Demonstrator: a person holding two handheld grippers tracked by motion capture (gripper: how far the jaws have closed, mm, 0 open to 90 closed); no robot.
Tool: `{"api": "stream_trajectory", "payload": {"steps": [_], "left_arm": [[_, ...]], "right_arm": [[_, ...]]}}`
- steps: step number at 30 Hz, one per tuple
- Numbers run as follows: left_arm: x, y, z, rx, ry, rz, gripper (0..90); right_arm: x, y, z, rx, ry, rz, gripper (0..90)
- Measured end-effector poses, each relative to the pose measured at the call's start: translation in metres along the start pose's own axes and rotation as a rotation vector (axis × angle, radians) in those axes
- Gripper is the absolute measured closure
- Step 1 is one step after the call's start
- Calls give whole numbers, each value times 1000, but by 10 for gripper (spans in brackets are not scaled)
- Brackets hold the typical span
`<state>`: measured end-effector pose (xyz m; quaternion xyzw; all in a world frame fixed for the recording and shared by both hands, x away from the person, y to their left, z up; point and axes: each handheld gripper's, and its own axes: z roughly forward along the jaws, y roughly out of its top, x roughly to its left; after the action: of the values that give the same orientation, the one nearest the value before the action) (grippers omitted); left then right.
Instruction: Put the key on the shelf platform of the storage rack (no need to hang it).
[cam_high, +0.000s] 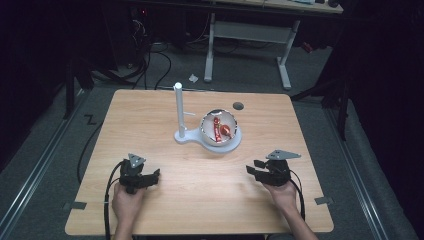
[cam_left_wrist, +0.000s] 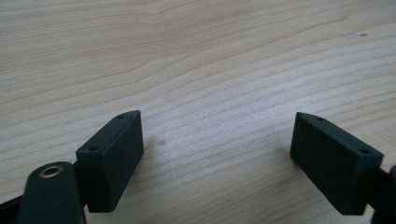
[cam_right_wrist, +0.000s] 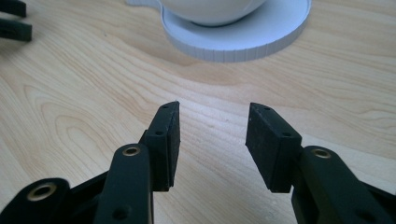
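Light wooden table seen from above, with a white bowl sitting a bit right of centre. Couple of red wrapped bits inside it, can't make out what exactly. Bowl parked on the round end of a flat white stand, and a white post standing upright on the stand's left end, just beside the bowl.

Left gripper down at the near left, held in the left hand, pointing right across the tabletop. Jaws spread wide in the left gripper view, just bare wood grain between the pads. Not touching anything.

Right gripper at the near right, in the right hand, pointing left and slightly toward the bowl. Jaws parted too, but with a narrower gap than the left pair, and nothing pinched. Low over the wood, with the stand's disc and the underside of the bowl just ahead in the right gripper view, near but clearly apart from the tips.

Both grippers well apart from each other, bowl sitting farther out between them. Small dark round spot on the table beyond the bowl, and a white-legged desk on the floor past the far edge.
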<state>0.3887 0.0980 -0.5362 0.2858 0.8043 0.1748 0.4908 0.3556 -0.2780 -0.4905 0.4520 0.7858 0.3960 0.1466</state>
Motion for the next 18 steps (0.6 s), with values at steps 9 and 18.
{"api": "stream_trajectory", "payload": {"steps": [9,18], "left_arm": [[0,0,0,0,0,1,178],[0,0,0,0,0,0,178]], "right_arm": [[5,-9,19,45,-17,-42,540],[6,-19,36,65,-58,-53,498]]}}
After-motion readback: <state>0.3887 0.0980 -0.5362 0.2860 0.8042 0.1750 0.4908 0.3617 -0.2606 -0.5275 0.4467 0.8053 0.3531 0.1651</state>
